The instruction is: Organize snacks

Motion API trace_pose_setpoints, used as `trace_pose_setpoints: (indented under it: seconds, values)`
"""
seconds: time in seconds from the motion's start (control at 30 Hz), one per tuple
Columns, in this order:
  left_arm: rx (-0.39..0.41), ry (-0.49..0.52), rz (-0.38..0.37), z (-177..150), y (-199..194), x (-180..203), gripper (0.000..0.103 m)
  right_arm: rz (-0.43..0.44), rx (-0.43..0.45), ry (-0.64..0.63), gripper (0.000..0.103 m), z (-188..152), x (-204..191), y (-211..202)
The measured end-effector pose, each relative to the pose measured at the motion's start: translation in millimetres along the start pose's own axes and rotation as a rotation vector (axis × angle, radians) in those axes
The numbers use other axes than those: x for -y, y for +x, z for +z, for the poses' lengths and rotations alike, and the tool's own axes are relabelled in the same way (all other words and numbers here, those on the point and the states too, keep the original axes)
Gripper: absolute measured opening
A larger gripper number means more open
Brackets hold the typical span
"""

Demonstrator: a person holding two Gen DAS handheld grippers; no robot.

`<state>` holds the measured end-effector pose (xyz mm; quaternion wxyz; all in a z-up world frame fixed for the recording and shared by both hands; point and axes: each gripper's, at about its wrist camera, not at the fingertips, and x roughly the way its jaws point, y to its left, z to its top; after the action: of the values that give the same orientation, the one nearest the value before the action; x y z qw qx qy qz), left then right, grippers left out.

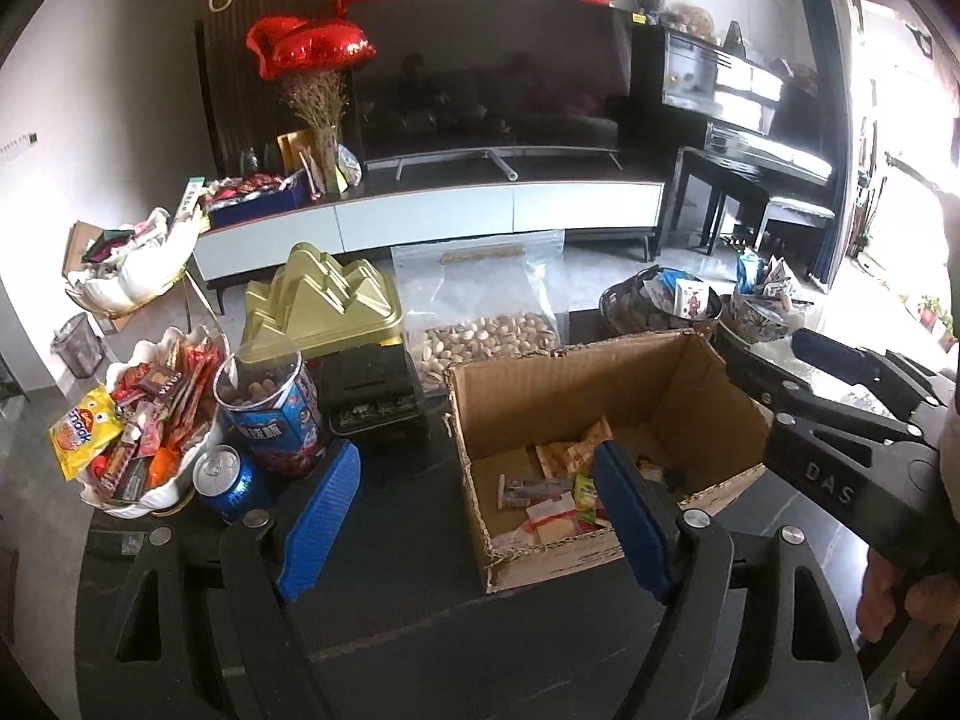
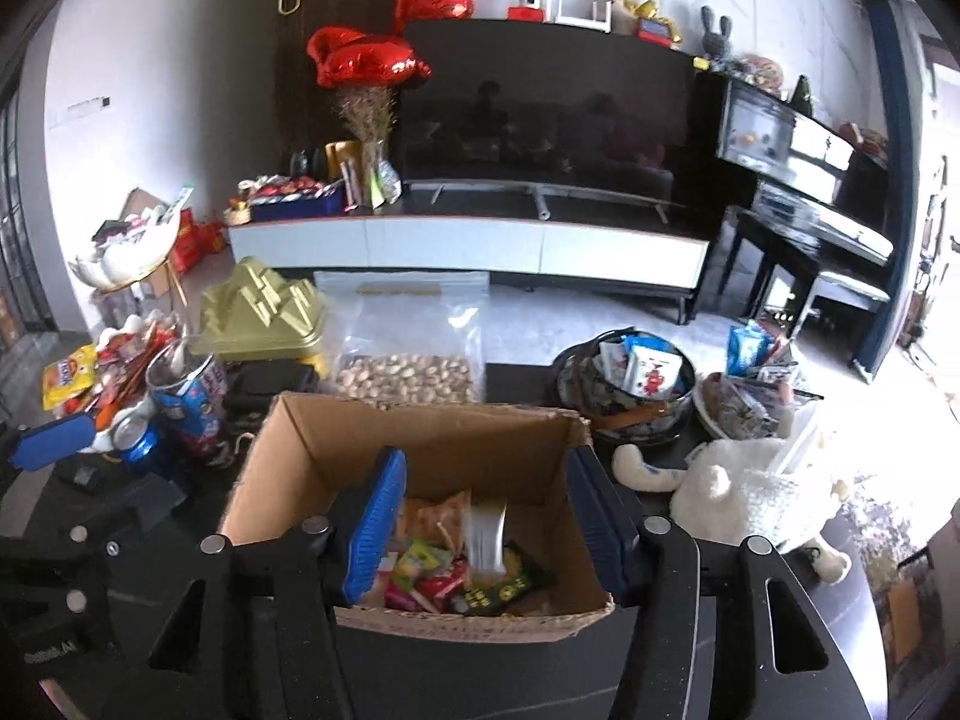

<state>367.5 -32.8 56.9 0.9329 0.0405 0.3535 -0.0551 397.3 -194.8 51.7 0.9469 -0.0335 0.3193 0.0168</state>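
Right gripper (image 2: pixel 486 516) poised over the cardboard box (image 2: pixel 300 456) at frame centre, jaws parted and gripping nothing, a blurred, perhaps silver packet (image 2: pixel 487 534) dropping onto the snacks (image 2: pixel 438 582) inside; left gripper (image 1: pixel 480 516) open and empty.

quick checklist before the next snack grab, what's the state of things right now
1. Right claw free of its snack: ok, jaws apart, a blurred silver packet falling between them.
2. Packet over the cardboard box: ok.
3. Left claw open and empty: ok.
4. Room left in the box: ok, wrappers only cover the bottom.
5. More snacks to fetch: ok, white bowl at left is piled high.
6. Packet landed and settled: cannot tell.
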Motion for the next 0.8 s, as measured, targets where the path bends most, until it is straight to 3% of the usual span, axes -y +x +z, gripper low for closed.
trace_pose_setpoints:
  seconds: [0.27,0.43,0.8]
  values:
    - [0.026,0.006,0.004,-14,-19,5,0.084,0.009,0.01,0.028,0.073,-21,4,-27]
    - [0.076,0.042,0.05,-26,-43,12,0.089,-0.009,0.021,0.029,0.079,-35,5,-50]
    - [0.174,0.05,0.086,-60,-97,19,0.101,0.005,0.066,0.057,0.082,-69,13,-103]
